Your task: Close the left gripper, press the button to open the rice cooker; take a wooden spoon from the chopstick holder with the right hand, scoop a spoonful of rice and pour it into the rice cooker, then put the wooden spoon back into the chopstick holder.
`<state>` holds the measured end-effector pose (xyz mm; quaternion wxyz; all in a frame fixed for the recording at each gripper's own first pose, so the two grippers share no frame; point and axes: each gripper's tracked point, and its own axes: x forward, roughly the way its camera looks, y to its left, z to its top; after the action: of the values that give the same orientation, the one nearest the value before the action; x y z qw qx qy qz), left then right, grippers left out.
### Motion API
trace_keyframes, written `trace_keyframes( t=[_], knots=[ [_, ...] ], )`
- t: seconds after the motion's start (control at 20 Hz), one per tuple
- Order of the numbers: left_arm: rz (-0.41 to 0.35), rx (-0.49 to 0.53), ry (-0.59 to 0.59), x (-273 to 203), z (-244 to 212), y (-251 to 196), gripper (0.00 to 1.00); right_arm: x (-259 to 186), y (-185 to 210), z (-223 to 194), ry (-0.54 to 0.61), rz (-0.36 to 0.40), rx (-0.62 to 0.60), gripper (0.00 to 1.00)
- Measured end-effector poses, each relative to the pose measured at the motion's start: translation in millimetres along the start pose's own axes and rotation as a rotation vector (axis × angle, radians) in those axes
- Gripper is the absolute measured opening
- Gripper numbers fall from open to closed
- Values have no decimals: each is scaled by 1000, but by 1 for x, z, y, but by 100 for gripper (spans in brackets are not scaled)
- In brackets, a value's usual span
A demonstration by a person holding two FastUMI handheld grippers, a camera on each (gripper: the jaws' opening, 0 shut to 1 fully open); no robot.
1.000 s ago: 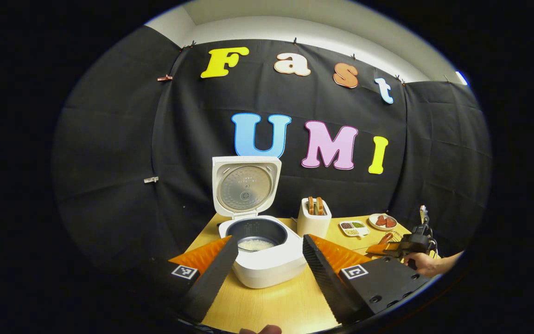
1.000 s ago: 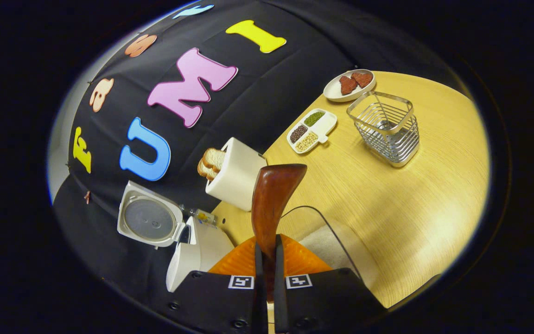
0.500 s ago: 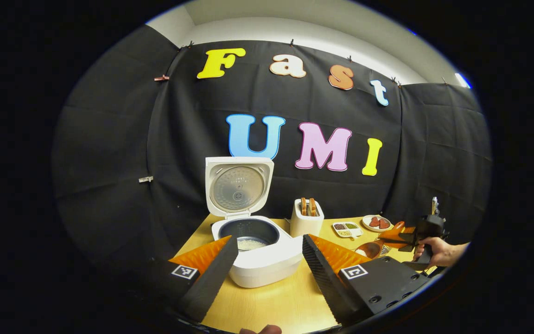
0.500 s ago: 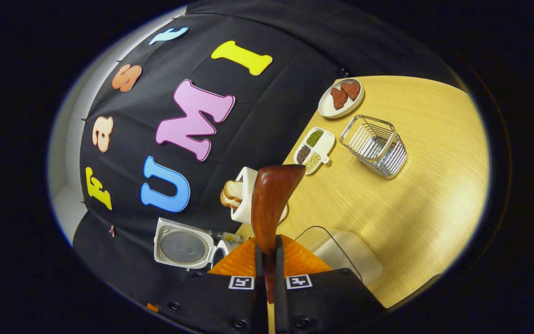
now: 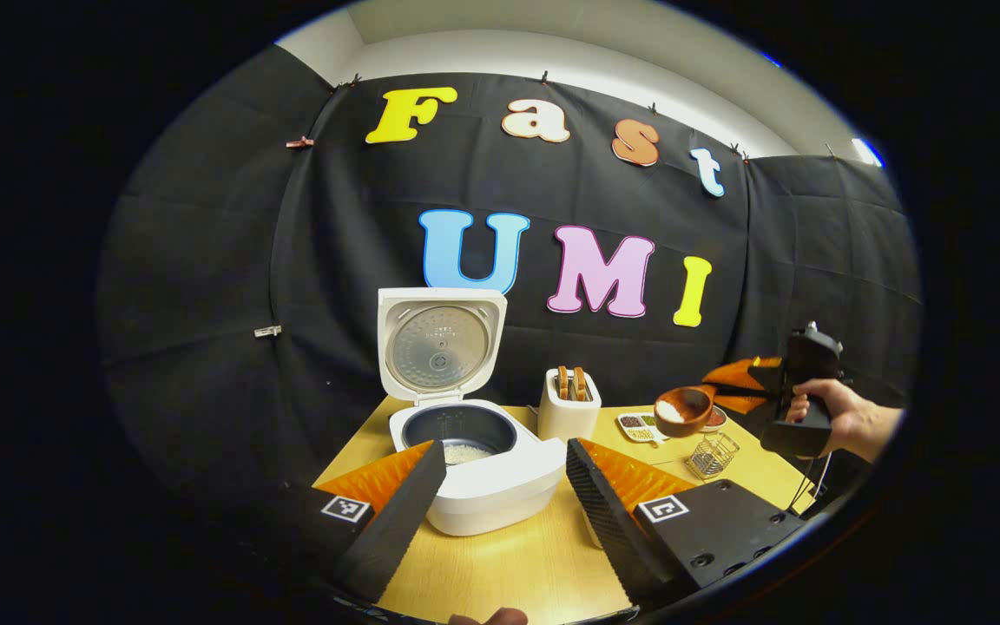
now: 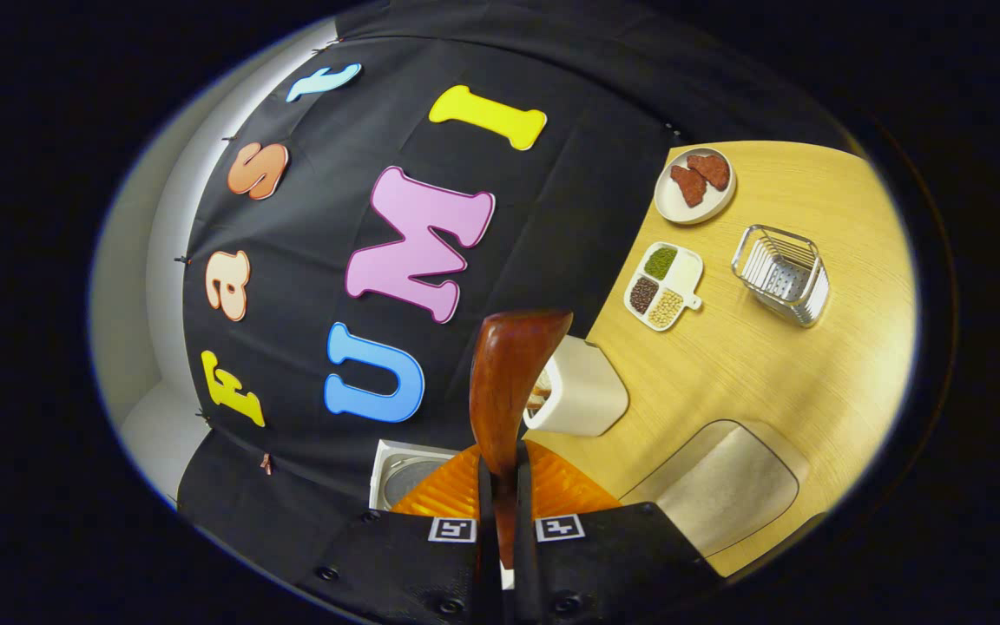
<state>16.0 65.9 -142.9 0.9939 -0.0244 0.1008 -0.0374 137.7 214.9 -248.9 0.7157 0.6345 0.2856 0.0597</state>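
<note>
My left gripper (image 5: pixel 500 486) hangs low over the near edge of the desk (image 5: pixel 509 564), its two fingers spread wide apart with nothing between them. Just beyond them I see the rice cooker (image 5: pixel 474 473) standing on the desk with its lid (image 5: pixel 441 345) swung upright and a little rice lying in the inner pot. My right gripper (image 6: pixel 500 486) is clamped tight on the handle of the wooden spoon (image 6: pixel 509 373), both fingers pressing on it. In the left gripper view I see that gripper held up in a hand (image 5: pixel 838 417) well to the right of the cooker, the spoon's bowl level in the air and carrying a small heap of rice. Below it stands the wire chopstick holder (image 5: pixel 713 454). Between cooker and holder stands a toaster (image 5: pixel 569 408) with bread slices, and near it a small divided dish (image 6: pixel 663 286) and a plate (image 6: pixel 695 184). A clear container of rice (image 6: pixel 717 486) rests on the desk just beside my right gripper.
</note>
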Motion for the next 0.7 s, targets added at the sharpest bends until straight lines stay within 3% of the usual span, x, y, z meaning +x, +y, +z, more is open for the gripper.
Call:
trace_keyframes(
  t=[0.35, 0.7],
  knots=[
    [4, -29, 16, 5, -10, 12, 96, 50, 80, -44, 38, 53, -31, 10],
    [-14, -17, 13, 7, -15, 22, 95, 103, 126, -122, 88, 89, -200, 10]
  ],
)
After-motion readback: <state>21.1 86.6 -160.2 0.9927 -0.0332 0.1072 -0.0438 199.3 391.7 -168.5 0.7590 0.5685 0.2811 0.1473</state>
